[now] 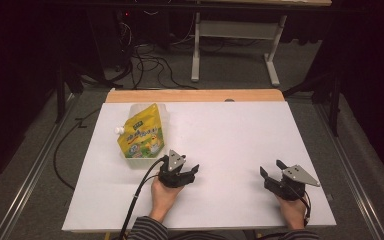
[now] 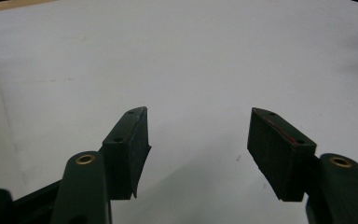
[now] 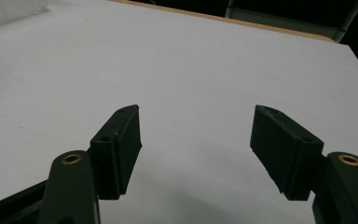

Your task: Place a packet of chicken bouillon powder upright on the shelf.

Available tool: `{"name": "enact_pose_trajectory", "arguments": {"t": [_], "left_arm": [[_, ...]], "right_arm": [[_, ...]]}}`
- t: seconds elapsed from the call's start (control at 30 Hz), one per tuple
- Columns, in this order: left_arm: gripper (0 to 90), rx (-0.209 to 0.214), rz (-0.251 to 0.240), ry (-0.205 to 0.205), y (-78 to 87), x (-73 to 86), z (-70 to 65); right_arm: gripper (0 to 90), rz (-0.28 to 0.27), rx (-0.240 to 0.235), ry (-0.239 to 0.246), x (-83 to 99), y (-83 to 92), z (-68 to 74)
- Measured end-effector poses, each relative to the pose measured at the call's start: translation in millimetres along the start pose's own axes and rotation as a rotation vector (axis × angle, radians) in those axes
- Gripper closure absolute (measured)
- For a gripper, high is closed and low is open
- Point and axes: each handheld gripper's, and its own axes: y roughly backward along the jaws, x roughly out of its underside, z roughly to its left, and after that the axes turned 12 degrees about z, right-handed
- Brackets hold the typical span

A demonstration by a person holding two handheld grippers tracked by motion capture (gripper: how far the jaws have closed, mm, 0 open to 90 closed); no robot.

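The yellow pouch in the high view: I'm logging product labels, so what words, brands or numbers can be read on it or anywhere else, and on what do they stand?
Yellow pouch, lying in a clear plastic tub: green and dark print across its front, too small and blurred to read.
Left gripper and right gripper, jaws open over the white table: no text on them.
No other text or sign can be read.

Black grippers (image 1: 196, 170), brass-screwed jaws, grey plates, striped sleeves (image 1: 147, 229).
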Motion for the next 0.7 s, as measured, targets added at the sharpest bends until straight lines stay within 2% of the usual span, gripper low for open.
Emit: {"name": "enact_pose_trajectory", "arguments": {"t": [0.4,0.57,0.7], "left_arm": [[38.3,-0.015,0.009,-0.020,-1.2,2.2,0.0],[37.3,-0.013,0.018,-0.015,-2.3,2.7,-0.2],[36.5,-0.018,0.023,-0.034,-2.5,4.0,-1.3]], "right_arm": [[34.0,0.004,0.005,0.001,-0.2,-0.4,0.8],[34.0,0.005,0.007,0.004,-0.2,-0.4,0.8],[33.8,0.006,0.007,0.001,-0.2,-0.3,1.2]]}}
